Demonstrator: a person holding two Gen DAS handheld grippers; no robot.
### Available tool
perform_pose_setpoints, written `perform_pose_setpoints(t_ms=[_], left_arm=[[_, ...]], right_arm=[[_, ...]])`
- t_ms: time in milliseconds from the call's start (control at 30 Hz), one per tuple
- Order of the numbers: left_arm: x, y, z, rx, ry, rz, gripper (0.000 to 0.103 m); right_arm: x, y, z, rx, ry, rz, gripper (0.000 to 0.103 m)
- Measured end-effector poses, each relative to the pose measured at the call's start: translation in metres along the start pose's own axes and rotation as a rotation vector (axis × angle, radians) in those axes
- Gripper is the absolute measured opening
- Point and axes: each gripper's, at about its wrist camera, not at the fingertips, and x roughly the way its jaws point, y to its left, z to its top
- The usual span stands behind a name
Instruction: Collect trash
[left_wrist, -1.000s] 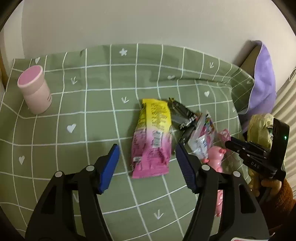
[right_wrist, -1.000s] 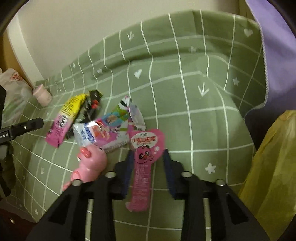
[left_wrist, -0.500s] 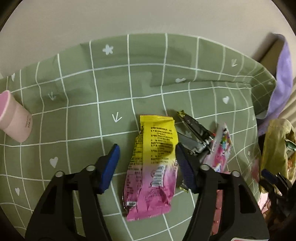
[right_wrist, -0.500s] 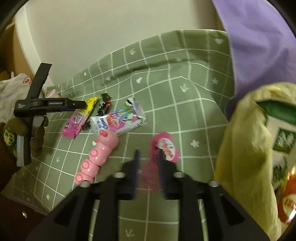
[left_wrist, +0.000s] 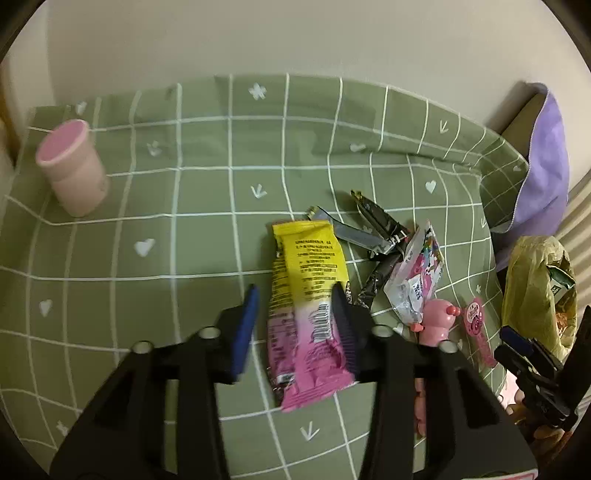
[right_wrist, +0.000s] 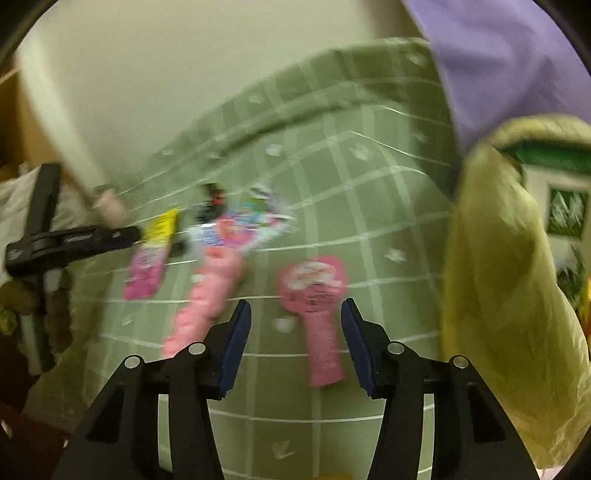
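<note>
My left gripper (left_wrist: 295, 325) is open, its blue pads on either side of a yellow and pink snack wrapper (left_wrist: 308, 302) that lies flat on the green checked cloth (left_wrist: 184, 229). Dark foil wrappers (left_wrist: 373, 229) and a colourful wrapper (left_wrist: 417, 273) lie to its right. My right gripper (right_wrist: 295, 339) is open and empty above a pink spoon-shaped wrapper (right_wrist: 317, 295) lying loose on the cloth. A yellow-green trash bag (right_wrist: 513, 280) stands at the right, with packaging showing inside; it also shows in the left wrist view (left_wrist: 535, 288).
A pink cup (left_wrist: 72, 170) stands at the far left of the cloth. A pink caterpillar toy (right_wrist: 207, 295) lies left of the spoon-shaped wrapper. A purple cloth (left_wrist: 543, 162) lies at the right edge. A pale wall runs behind.
My right gripper opened and let go of the pink spoon-shaped wrapper, which now lies on the cloth. My left gripper came down around the yellow and pink wrapper and narrowed.
</note>
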Motion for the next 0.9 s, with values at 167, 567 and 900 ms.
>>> perform_pose_setpoints(t_ms=[167,567,900], left_arm=[[-0.007,0.000,-0.003,0.006,-0.013,0.024,0.048],[-0.010,0.004,-0.015,-0.009,0.007,0.044,0.052],[-0.008,0.004,-0.015,-0.033,0.008,0.020,0.052]], right_arm=[[0.015,-0.003,0.001,-0.057,0.015,-0.077,0.050],[0.056,-0.006,0.010,-0.156,0.105,-0.032,0.050],[0.032,0.001,0.017,-0.167,0.069,0.001,0.026]])
